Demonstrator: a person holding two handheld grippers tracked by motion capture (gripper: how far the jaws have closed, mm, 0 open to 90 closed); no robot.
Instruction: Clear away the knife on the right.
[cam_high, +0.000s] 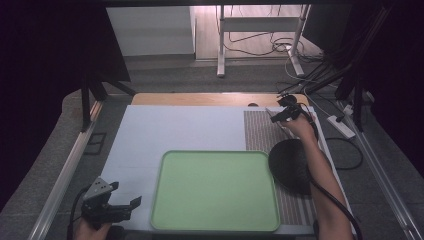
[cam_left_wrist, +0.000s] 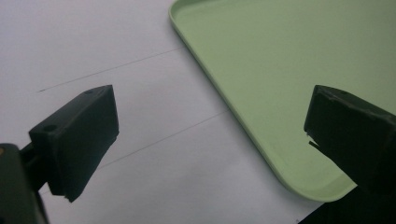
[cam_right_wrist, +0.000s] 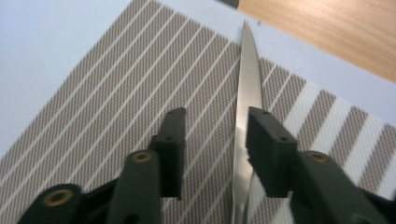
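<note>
A slim, shiny metal knife (cam_right_wrist: 247, 93) is seen lying on the striped woven placemat (cam_right_wrist: 140, 84) far right, the right gripper (cam_right_wrist: 215, 140) parted over it, the left gripper (cam_left_wrist: 210, 135) spread wide beside the smooth green tray (cam_left_wrist: 280, 60).

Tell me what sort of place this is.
Probably a lab or workshop set up as a dining spot: a green tray, a striped placemat with a knife, plus loose cables and a power strip on the floor.
</note>
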